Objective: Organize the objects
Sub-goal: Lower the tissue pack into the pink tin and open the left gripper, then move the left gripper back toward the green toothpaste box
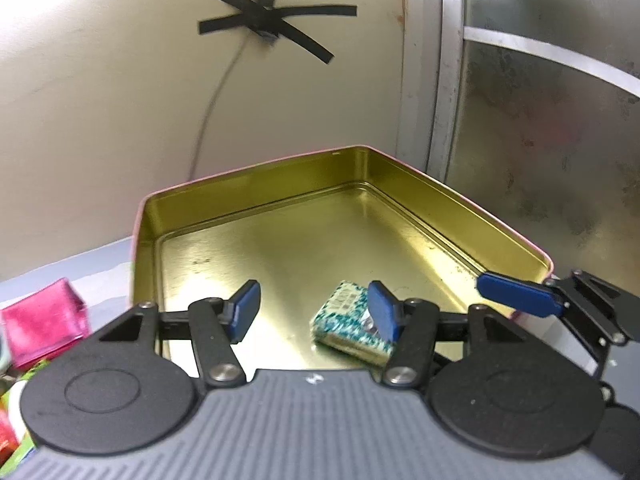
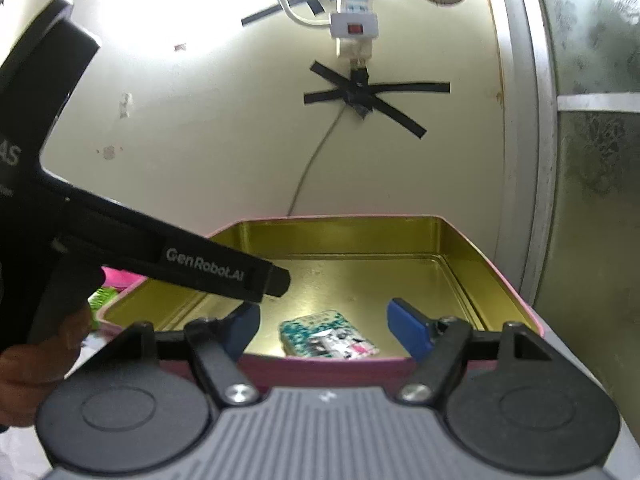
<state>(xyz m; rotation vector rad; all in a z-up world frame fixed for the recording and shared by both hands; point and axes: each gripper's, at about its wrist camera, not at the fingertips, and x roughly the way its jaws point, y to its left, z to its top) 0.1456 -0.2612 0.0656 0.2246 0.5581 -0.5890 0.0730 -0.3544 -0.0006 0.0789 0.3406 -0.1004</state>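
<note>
A gold-lined tin box with pink outside (image 1: 248, 184) (image 2: 472, 256) stands open against the wall. A small teal-and-white patterned packet (image 1: 348, 320) (image 2: 328, 340) lies flat on its floor near the front. My left gripper (image 1: 314, 310) is open over the box front, its right pad beside the packet and holding nothing. My right gripper (image 2: 324, 326) is open and empty at the box's near wall, with the packet beyond it. A blue fingertip (image 1: 516, 294) of the right gripper shows at the box's right rim. The left gripper's black body (image 2: 160, 256) crosses the right wrist view.
A pink foil packet (image 1: 44, 320) and green and red wrappers (image 1: 16, 412) lie on the table left of the box. Pink and green items (image 2: 108, 292) show left of the box. A cream wall with taped cable (image 1: 272, 24) and a frosted window frame (image 1: 436, 80) stand behind.
</note>
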